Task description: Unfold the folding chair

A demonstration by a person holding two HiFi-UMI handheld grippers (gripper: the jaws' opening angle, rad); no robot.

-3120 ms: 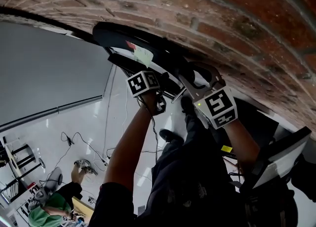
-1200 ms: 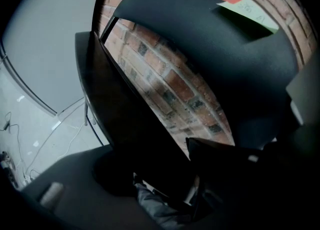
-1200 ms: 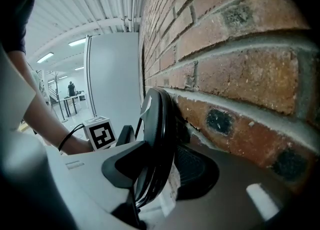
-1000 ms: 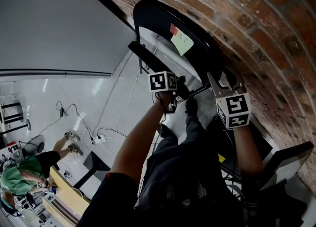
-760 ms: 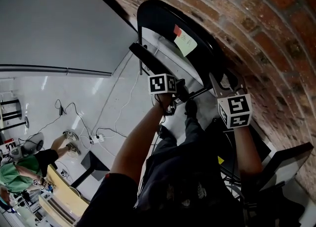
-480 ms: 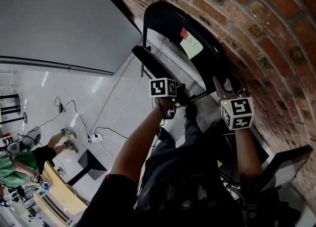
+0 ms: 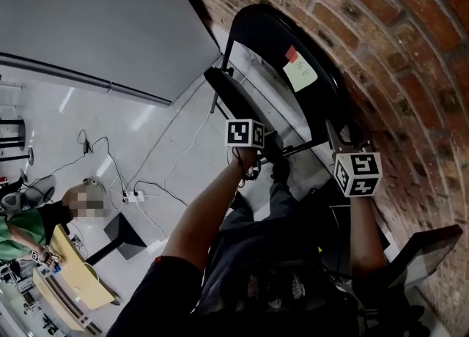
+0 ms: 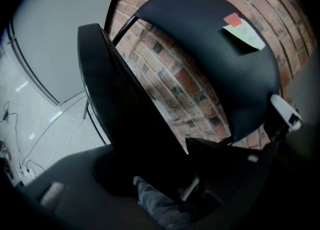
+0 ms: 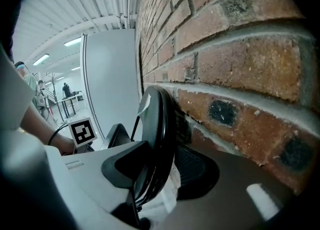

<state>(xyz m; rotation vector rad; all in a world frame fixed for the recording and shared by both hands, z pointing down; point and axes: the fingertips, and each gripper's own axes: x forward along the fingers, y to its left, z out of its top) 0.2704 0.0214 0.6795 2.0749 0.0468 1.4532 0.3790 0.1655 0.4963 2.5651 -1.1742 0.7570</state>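
Both forearms are reaching forward from the body. The left forearm (image 7: 209,207) is stretching out long and straight, and the right forearm (image 7: 363,229) is rising beside it, closer to the wall. The left tool (image 8: 155,171) is holding its jaws wide around the edge of the seat (image 8: 115,109). They seem to be pressing on it, though that spot is dark. The right tool (image 9: 160,174) is clamping the side rim of the backrest (image 9: 160,119), with a black pad lying on the rim's near face and the other jaw sitting behind it.

The one folding chair (image 7: 271,39) is standing against the brick wall (image 7: 396,50), just ahead of the two tools. Its seat is standing clear of the backrest, and bricks are showing through the gap. Two sticky notes (image 7: 302,74), one red and one pale green, are clinging to the backrest. Farther off, one person (image 7: 22,226) in green is staying low on the white floor (image 7: 168,160).
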